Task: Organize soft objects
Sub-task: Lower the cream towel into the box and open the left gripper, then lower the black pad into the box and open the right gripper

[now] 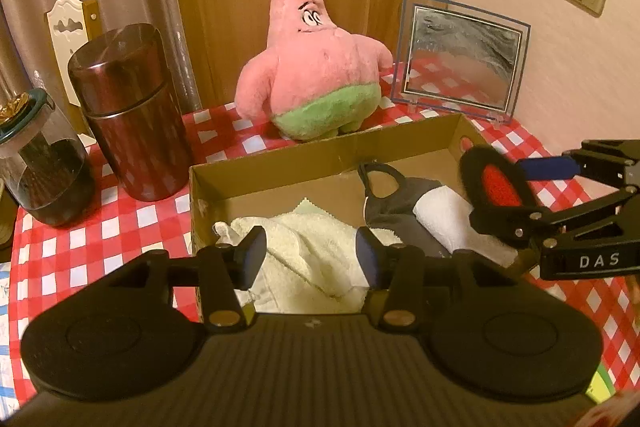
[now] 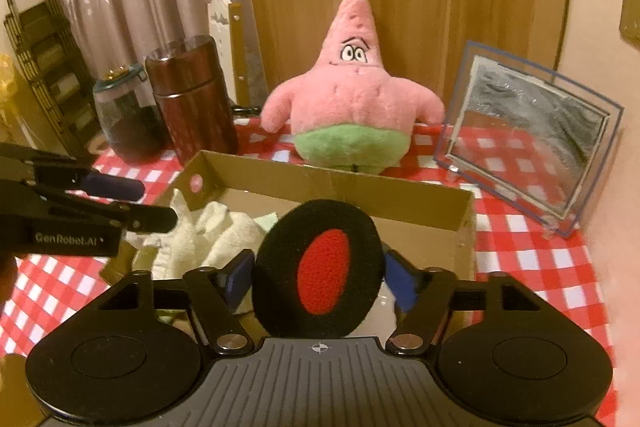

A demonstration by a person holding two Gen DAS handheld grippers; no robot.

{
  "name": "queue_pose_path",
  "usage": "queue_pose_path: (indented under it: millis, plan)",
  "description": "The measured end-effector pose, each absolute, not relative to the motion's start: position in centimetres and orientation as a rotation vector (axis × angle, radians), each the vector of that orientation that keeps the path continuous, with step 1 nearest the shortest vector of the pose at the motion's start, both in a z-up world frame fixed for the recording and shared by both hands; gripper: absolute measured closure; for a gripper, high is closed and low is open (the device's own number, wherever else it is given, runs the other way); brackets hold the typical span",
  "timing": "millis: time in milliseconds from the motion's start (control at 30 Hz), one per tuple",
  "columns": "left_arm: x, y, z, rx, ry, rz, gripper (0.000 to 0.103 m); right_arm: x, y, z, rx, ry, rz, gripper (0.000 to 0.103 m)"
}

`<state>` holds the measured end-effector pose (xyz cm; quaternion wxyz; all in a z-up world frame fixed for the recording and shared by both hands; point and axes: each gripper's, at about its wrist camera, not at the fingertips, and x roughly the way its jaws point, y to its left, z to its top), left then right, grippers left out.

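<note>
Right hand-held gripper: jaws spread around earmuff, grip uncertain | left hand-held gripper: released above towel | advice: drop earmuff inside box, clear of towel.

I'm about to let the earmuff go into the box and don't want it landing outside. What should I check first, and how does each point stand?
1. Black and red earmuff sits between the right gripper's pads: ok. Whether the pads press on it: cannot tell.
2. Earmuff is over the cardboard box, inside its walls: ok, as the right wrist view shows it.
3. Free room in the box: cannot tell; the cream towel, a dark mask and a white roll already lie there.
4. Left gripper is open with nothing between its pads, above the towel: ok.
5. Pink starfish plush stands behind the box, outside the drop path: ok.
</note>
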<state>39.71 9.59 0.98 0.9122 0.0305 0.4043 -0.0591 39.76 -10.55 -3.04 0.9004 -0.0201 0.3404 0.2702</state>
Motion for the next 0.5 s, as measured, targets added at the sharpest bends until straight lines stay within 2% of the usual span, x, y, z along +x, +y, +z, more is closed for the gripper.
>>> queue_pose_path:
  millis: [33, 500]
  plan:
    - [39.6, 9.6, 1.0, 0.064, 0.834, -0.123, 0.057, 39.8, -10.6, -3.0, -0.035, 0.703, 0.556, 0.020]
    - [37.6, 10.1, 2.4, 0.063, 0.816, -0.118, 0.053, 38.1, -12.7, -1.4, -0.042, 0.677, 0.498, 0.020]
